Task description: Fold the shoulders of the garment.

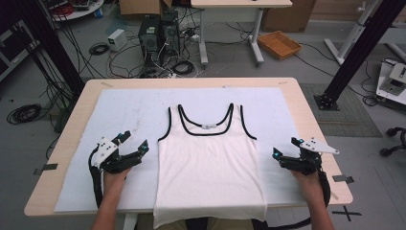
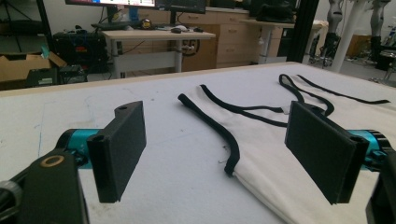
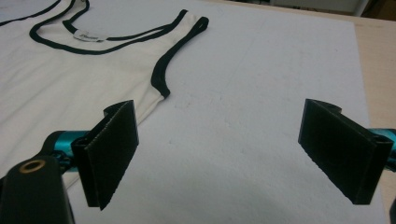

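Note:
A white tank top (image 1: pixel 208 163) with black trim lies flat in the middle of a white mat (image 1: pixel 124 108), neck away from me, its hem hanging over the near table edge. My left gripper (image 1: pixel 134 143) rests just left of the top's side, jaws open and empty. In the left gripper view the black-edged armhole (image 2: pixel 219 133) lies between and beyond the open jaws (image 2: pixel 217 154). My right gripper (image 1: pixel 286 147) sits just right of the top, open and empty. In the right gripper view (image 3: pixel 233 154) the top's side and armhole (image 3: pixel 161 70) lie to the left.
The mat covers a light wooden table (image 1: pixel 306 120). Beyond the table stand computer towers (image 1: pixel 158 31) amid floor cables, a second desk (image 1: pixel 230 28) and a wicker tray (image 1: pixel 279 44). Black frame posts (image 1: pixel 356 48) rise at both sides.

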Demonstrator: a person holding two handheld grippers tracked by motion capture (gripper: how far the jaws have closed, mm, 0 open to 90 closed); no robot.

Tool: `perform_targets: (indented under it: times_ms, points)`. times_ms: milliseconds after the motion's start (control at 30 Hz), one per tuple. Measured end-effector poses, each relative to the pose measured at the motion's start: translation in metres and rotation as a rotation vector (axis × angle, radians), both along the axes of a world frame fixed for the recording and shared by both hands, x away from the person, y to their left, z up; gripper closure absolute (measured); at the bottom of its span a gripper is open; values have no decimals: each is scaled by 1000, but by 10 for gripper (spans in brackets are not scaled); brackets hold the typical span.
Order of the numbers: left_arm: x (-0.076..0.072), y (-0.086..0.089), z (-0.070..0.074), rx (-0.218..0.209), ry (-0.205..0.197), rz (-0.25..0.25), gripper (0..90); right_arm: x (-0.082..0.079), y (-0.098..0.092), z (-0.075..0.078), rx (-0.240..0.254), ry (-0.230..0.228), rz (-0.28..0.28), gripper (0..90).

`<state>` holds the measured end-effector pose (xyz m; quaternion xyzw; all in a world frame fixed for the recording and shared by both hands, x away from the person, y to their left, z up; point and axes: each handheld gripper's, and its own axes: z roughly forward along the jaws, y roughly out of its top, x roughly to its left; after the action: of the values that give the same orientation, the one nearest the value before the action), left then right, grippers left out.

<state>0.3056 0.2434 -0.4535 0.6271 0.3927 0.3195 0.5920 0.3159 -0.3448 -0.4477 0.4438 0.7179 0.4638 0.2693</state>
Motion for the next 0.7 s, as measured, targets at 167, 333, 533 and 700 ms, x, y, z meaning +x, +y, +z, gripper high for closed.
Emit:
perform_targets:
  times_ms: [167,333,533,700]
  points:
    - [0,0,0,-3,-2,0,205,1,-1,2,11,15,0,118]
    - [0,0,0,-1,0,0,205,1,3,8,34,13,25,118]
    - [0,0,0,-4,3,2,205,3,13,28,102,0,93,118]
    - [0,0,0,-5,6,7,205,17,27,56,113,-4,158,118]
